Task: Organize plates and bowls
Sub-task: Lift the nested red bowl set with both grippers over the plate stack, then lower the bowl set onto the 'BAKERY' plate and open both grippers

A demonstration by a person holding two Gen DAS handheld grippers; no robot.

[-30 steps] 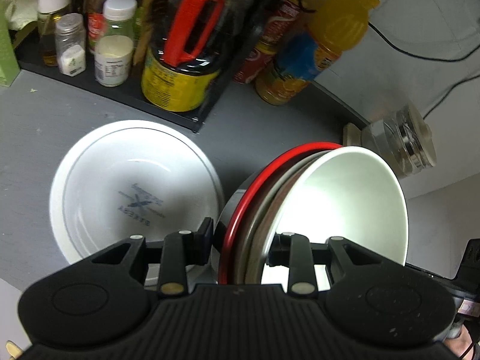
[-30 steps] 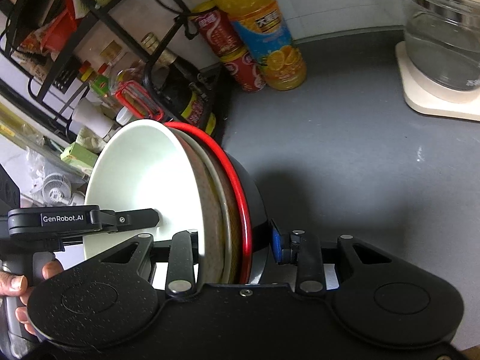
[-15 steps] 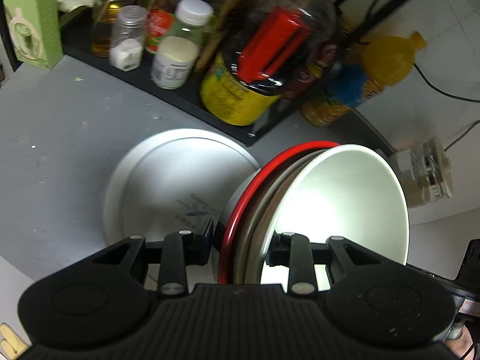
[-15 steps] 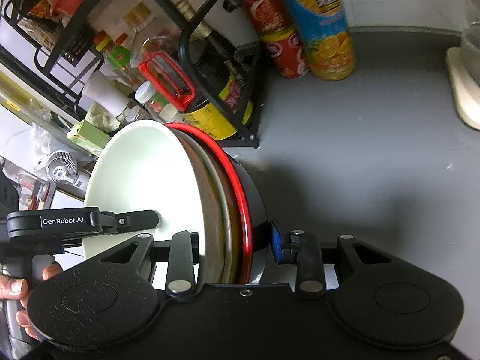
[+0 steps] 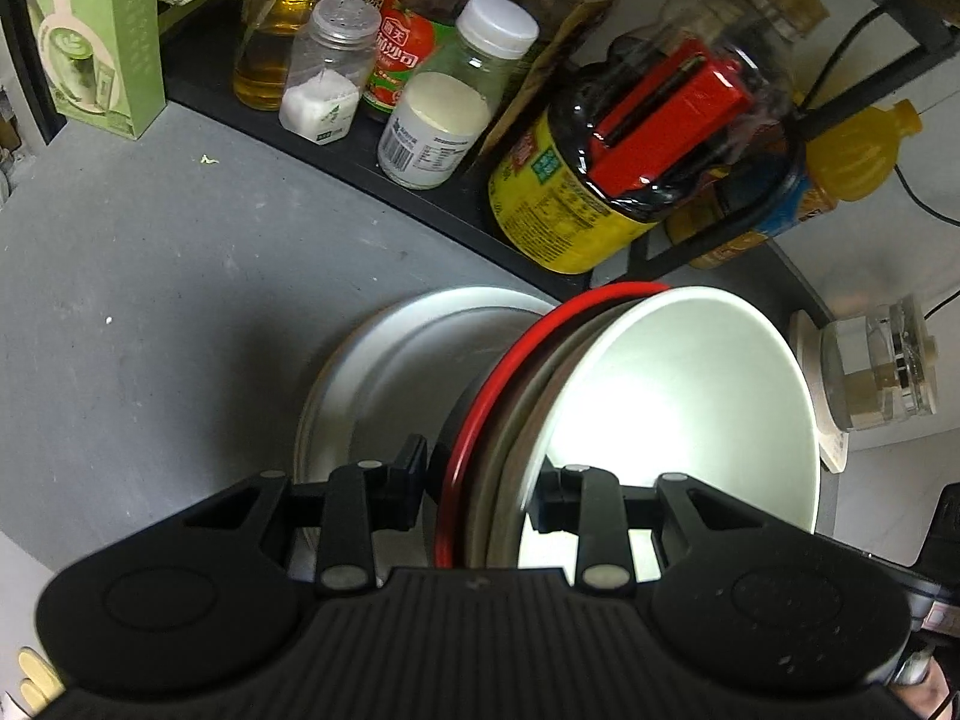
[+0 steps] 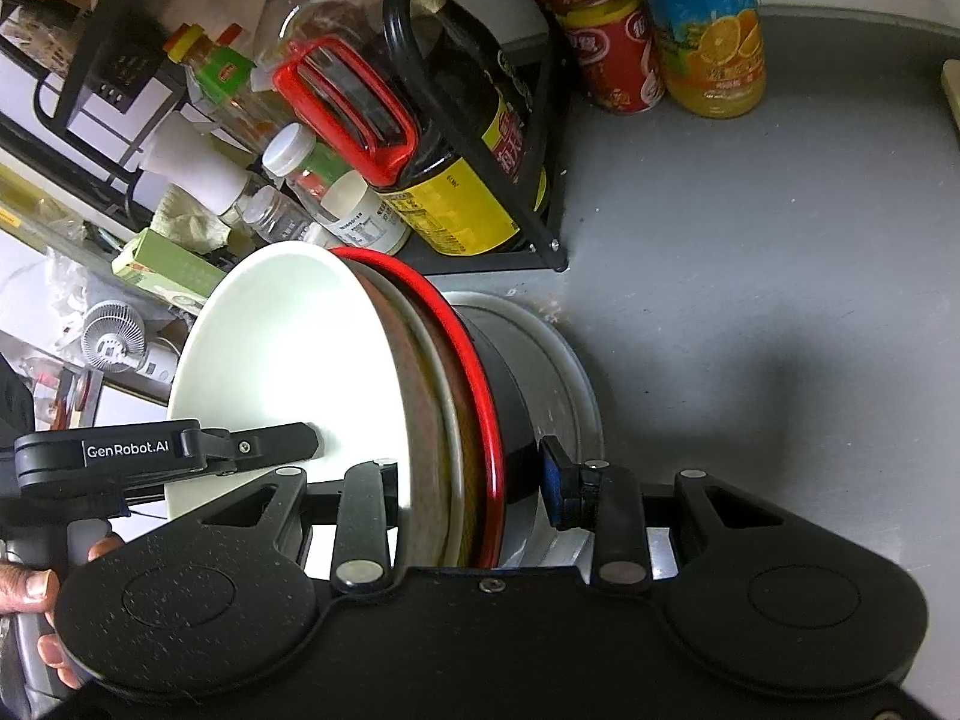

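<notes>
Gripping a nested stack of bowls on edge, the left gripper [image 5: 477, 489] and the right gripper [image 6: 468, 483] are each pinching the stack's rims between their fingers at the lower centre of their frames. The stack is made up of a glossy white ceramic bowl [image 5: 678, 414], a speckled brown bowl [image 6: 423, 420] behind it and a black bowl with a bright red rim [image 6: 480, 384] at the back. It is hanging just above a wide white shallow bowl [image 5: 396, 372] that is sitting on the grey table [image 5: 150, 276] at mid-frame. A black wire rack [image 6: 468, 120] is crowding the upper part of both views, holding a dark soy sauce jug with a red handle [image 5: 648, 162], a white-capped jar [image 5: 447, 114] and a clear salt shaker [image 5: 330, 84]. An orange juice bottle [image 6: 711, 30] and a red drinks can [image 6: 615, 57] are standing on the table at the upper right of the right view. A person's hand [image 6: 30, 606] is showing at the lower left edge there.
</notes>
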